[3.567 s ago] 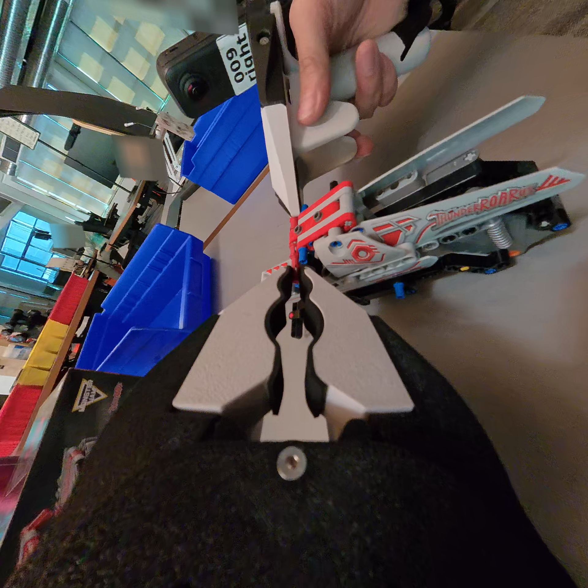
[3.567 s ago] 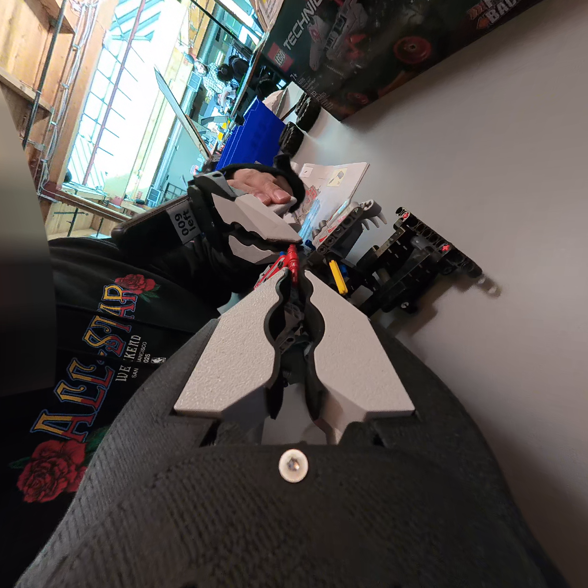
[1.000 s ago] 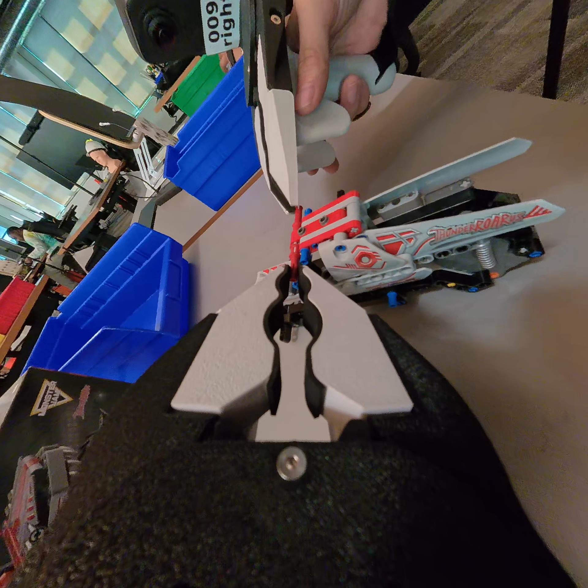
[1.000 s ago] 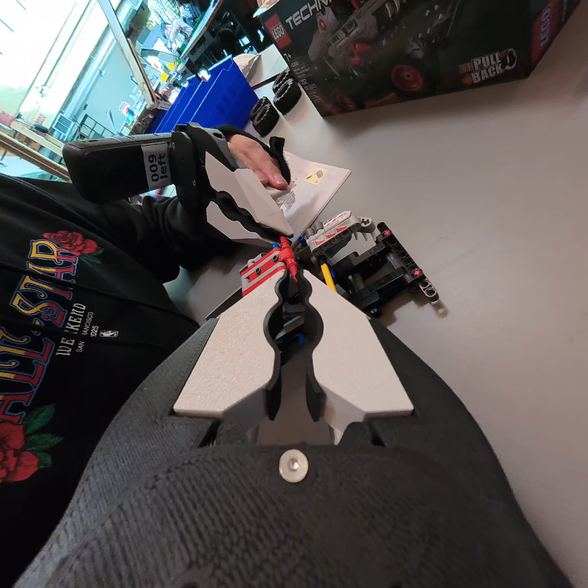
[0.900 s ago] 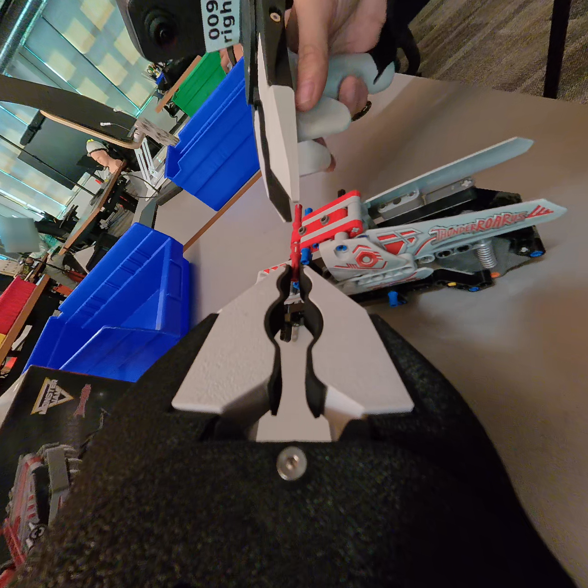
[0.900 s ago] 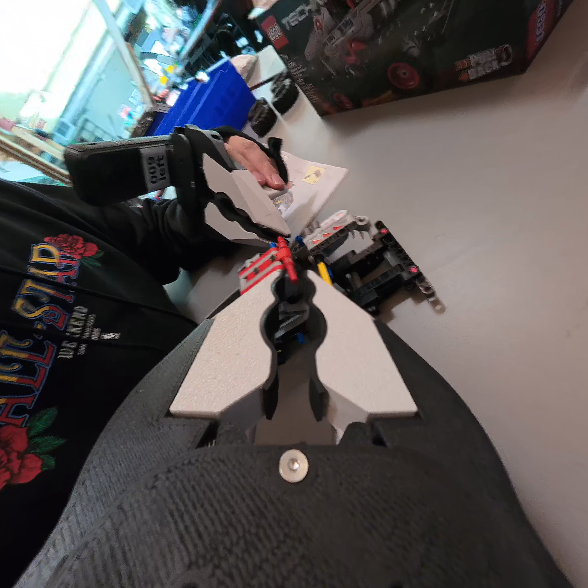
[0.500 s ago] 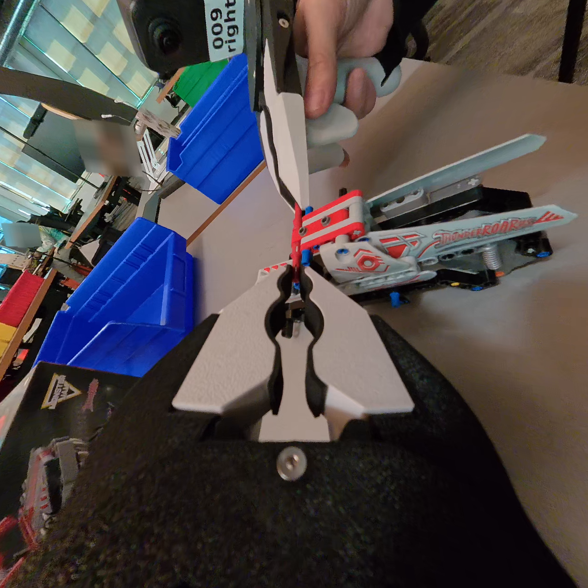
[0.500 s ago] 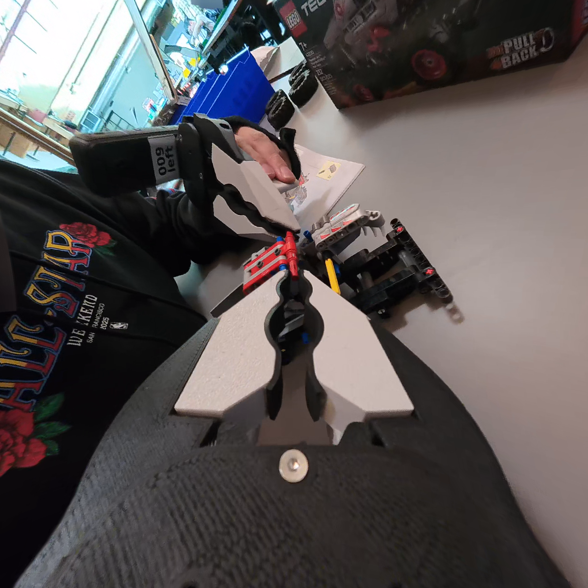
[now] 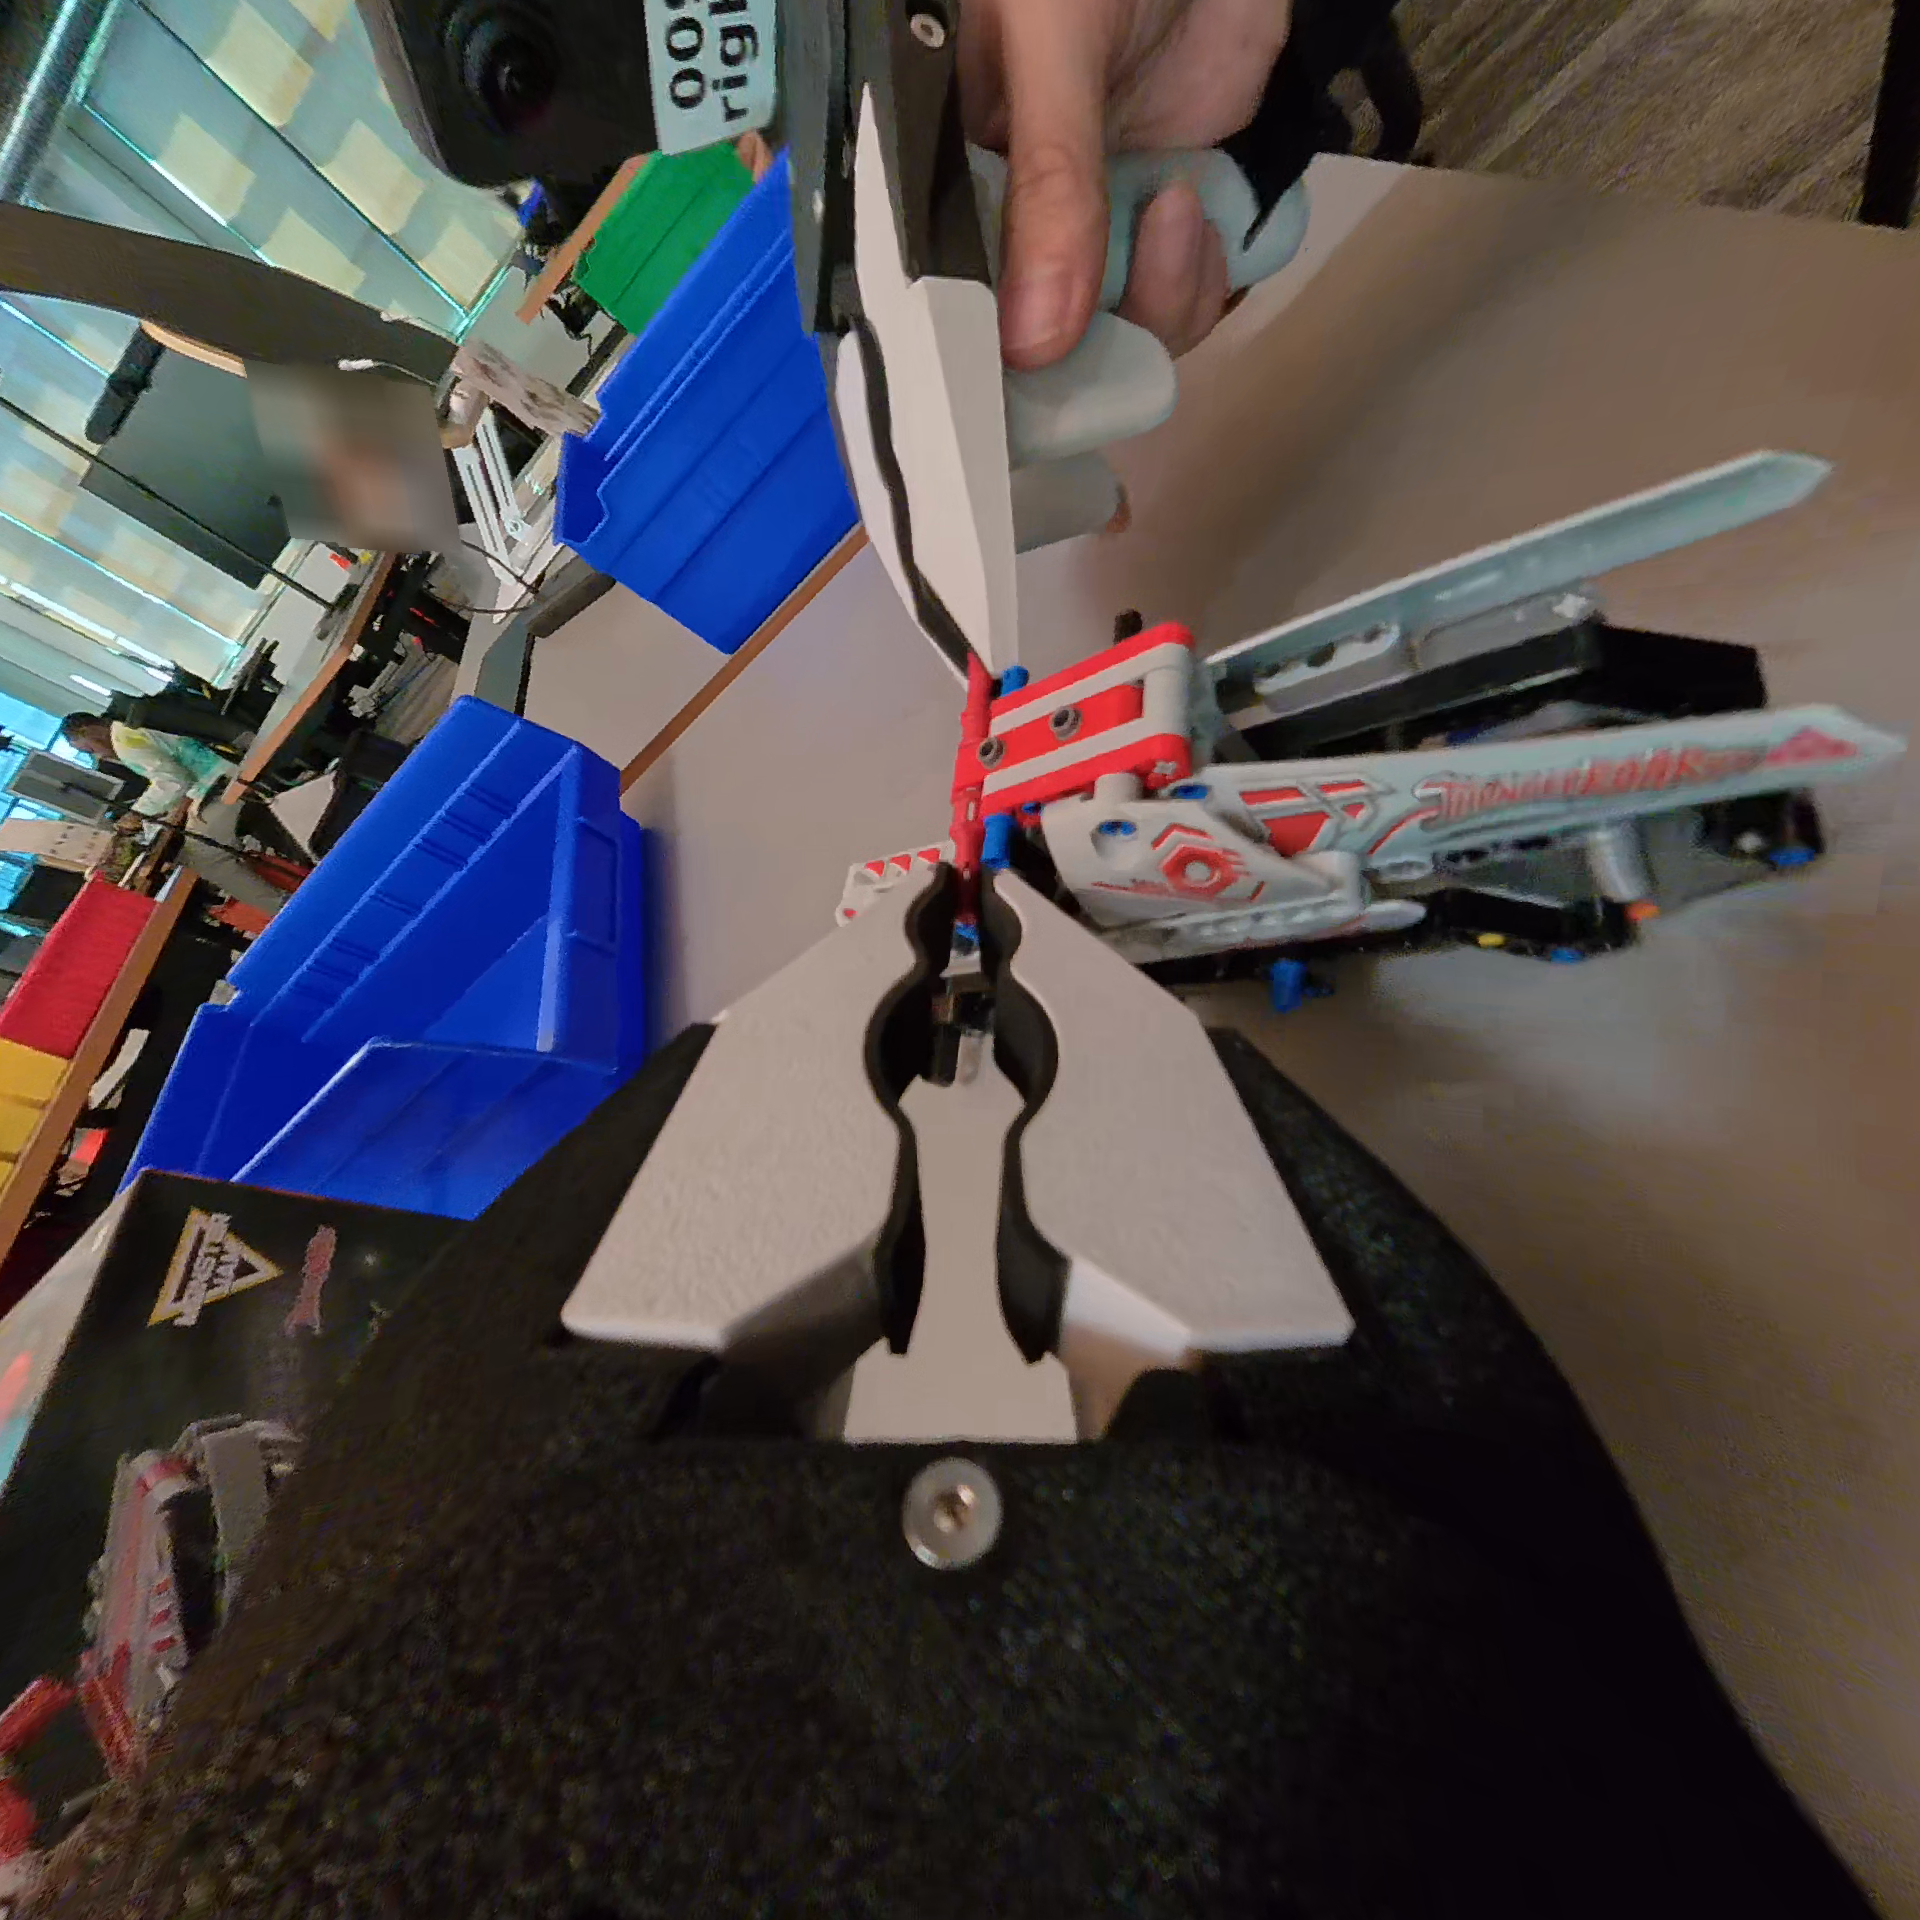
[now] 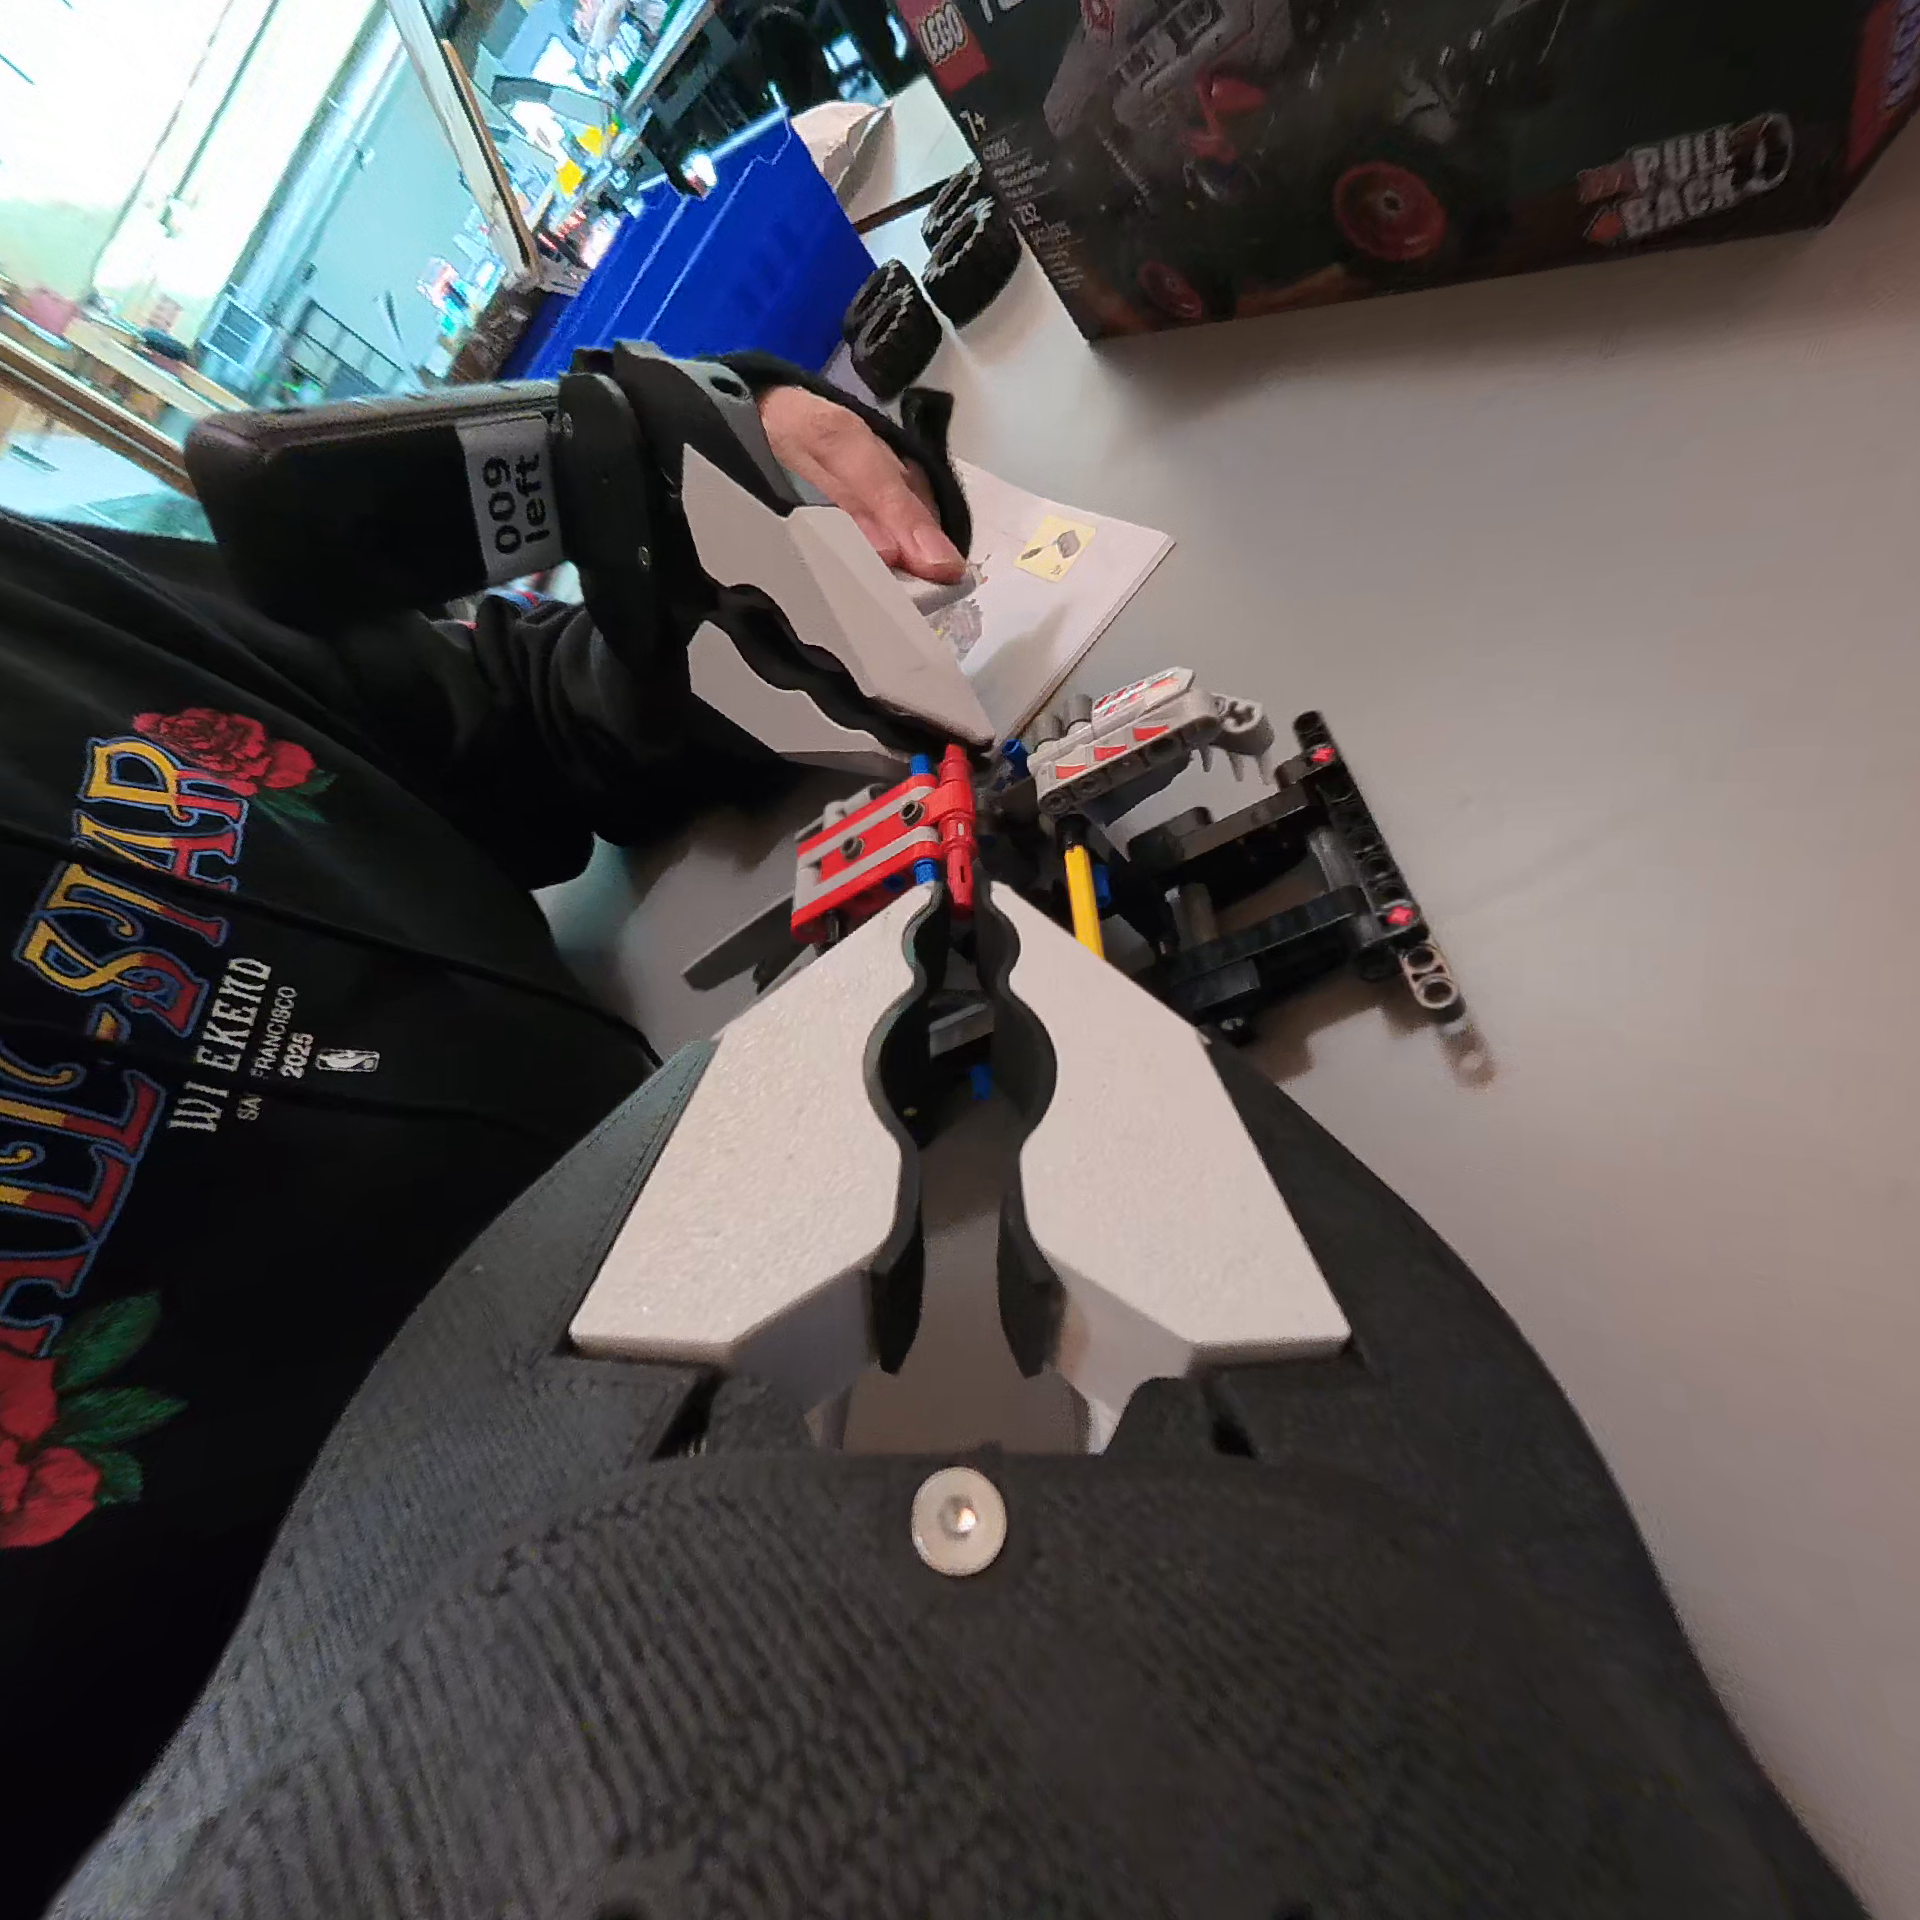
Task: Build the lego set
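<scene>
The partly built lego truck [image 9: 1351, 821] lies on its side on the table, with a red panel [image 9: 1081, 727], grey stickered side panels and a black chassis [image 10: 1288, 894]. A thin red beam [image 9: 971, 800] runs along the end of the red panel. My left gripper [image 9: 971, 883] is shut on the beam's lower end. My right gripper [image 9: 987, 660] comes down from above and pinches its upper end. In the right wrist view my right gripper [image 10: 971, 904] is shut on the red beam [image 10: 956, 821], and the left gripper [image 10: 951, 743] meets it from the far side.
Blue bins [image 9: 436, 935] stand along the table's left edge. The lego box [image 10: 1403, 135], loose black tyres [image 10: 935, 270] and an open instruction booklet [image 10: 1039, 592] lie behind the model. A person in a dark printed shirt [image 10: 156, 935] is close at the left. The tips of both grippers are at nearly the same place.
Both grippers have stayed shut on the red beam. The model and both grippers have shifted and tilted slightly together; nothing was let go.
</scene>
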Demonstrator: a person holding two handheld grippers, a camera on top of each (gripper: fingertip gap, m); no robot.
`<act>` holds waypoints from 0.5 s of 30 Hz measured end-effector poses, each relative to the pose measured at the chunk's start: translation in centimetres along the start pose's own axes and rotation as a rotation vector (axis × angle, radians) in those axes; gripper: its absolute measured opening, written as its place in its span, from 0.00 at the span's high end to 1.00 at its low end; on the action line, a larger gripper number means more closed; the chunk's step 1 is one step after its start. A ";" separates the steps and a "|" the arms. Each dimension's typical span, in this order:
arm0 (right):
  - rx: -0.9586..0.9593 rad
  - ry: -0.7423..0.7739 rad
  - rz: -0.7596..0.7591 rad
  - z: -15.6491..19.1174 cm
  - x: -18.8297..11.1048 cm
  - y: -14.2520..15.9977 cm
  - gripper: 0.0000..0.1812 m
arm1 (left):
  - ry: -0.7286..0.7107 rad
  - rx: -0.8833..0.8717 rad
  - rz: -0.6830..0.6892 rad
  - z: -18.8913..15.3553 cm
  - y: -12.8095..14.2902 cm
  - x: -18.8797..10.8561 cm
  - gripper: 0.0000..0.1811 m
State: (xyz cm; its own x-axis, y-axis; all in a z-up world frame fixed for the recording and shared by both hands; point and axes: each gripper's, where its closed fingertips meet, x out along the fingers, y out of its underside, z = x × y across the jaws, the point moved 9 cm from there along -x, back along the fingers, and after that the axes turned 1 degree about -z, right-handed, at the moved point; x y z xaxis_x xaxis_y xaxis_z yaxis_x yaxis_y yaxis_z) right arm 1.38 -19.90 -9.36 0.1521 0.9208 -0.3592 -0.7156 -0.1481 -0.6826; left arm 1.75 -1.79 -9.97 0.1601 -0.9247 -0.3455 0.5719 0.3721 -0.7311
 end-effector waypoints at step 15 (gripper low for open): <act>-0.840 0.219 0.040 1.9 -0.1 0.5 0.98 | 0.010 0.020 -0.017 -0.3 -0.2 -0.1 0.99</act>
State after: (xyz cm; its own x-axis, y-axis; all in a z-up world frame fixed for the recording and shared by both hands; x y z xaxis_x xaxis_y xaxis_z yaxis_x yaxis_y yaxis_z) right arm -0.29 -19.36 -8.51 0.3274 0.8318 -0.4483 0.0039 -0.4757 -0.8796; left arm 1.40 -1.74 -9.93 0.1422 -0.9302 -0.3385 0.5908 0.3541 -0.7249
